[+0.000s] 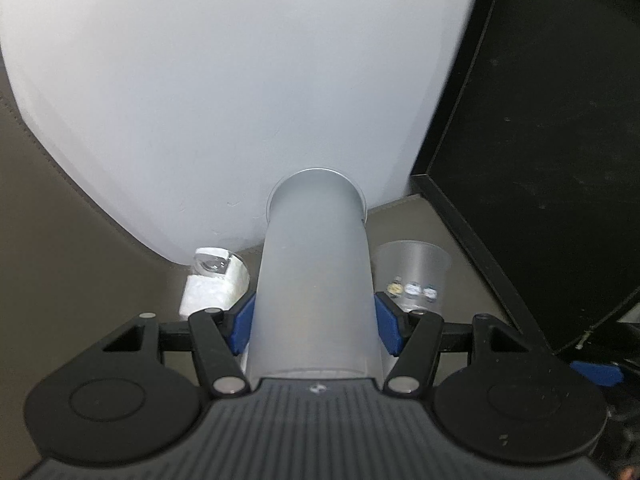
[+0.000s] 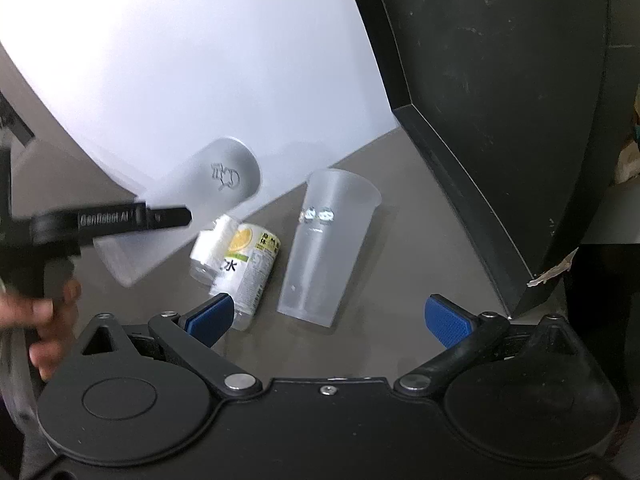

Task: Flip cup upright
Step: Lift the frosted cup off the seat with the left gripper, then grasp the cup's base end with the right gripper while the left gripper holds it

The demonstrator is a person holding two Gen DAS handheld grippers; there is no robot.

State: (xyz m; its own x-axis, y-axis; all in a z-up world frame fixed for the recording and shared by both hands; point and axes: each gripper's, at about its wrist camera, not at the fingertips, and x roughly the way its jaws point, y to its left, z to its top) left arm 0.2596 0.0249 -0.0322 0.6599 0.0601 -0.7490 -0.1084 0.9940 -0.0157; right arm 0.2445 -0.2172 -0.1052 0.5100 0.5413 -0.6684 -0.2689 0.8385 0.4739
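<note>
My left gripper (image 1: 314, 320) is shut on a frosted translucent plastic cup (image 1: 314, 272), its blue pads pressed on both sides. In the right wrist view the same cup (image 2: 200, 200) is held off the table, tilted, its flat bottom pointing up toward the wall and its open mouth down to the lower left, with the left gripper (image 2: 120, 220) around it. A second frosted cup (image 2: 324, 248) stands upright on the brown table; it also shows in the left wrist view (image 1: 416, 276). My right gripper (image 2: 328, 320) is open and empty, just in front of the standing cup.
A small plastic bottle with a yellow lemon label (image 2: 236, 264) lies on the table (image 2: 392, 240) left of the standing cup, also seen in the left wrist view (image 1: 212, 284). A white wall (image 2: 180, 60) stands behind. A black panel (image 2: 500, 100) closes the right side.
</note>
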